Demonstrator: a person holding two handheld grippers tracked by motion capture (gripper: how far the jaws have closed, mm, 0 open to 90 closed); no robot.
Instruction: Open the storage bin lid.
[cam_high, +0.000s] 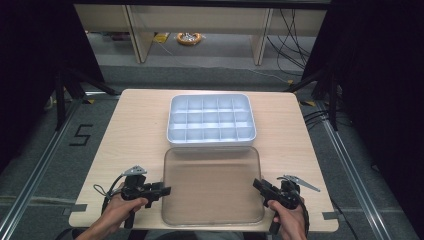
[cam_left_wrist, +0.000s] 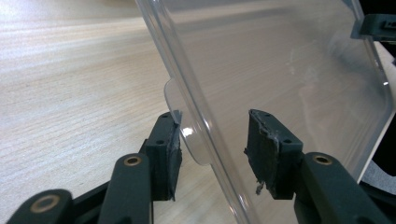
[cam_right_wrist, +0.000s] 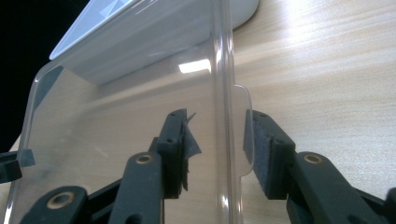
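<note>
Centrally, a wooden table (cam_high: 125, 125) was seen bearing a white compartment tray (cam_high: 211, 120); just in front of it lay a clear plastic lid (cam_high: 212, 187) — straddled, not clamped, at its side edges by the left gripper (cam_high: 165, 190) and the right gripper (cam_high: 256, 184), jaws parted.

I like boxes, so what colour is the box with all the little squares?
White, best seen in the high view: the box.

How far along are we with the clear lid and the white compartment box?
Done: the clear lid lies flat on the table, off the white compartment box. In hand: the left gripper and right gripper straddle its side rims, pads apart. Left: unclear.
</note>
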